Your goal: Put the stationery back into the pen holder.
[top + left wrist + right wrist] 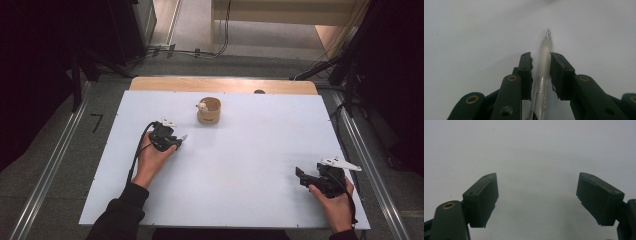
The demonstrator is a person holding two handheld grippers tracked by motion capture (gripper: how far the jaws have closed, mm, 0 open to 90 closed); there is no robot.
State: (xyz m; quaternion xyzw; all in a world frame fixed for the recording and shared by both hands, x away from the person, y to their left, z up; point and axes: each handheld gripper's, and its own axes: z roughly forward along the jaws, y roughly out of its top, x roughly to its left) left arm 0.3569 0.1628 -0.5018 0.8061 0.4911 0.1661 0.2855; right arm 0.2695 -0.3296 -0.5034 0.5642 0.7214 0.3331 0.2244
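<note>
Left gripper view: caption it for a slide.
Left tongs closed on a clear pen, its tip pointing away over the white table.

The white tabletop (235,165) is evenly lit against dark, underexposed surroundings. Shadows on it are soft and faint. Both gripper views are dim and greyish, darkening toward the corners, with slightly soft, grainy detail.
</note>
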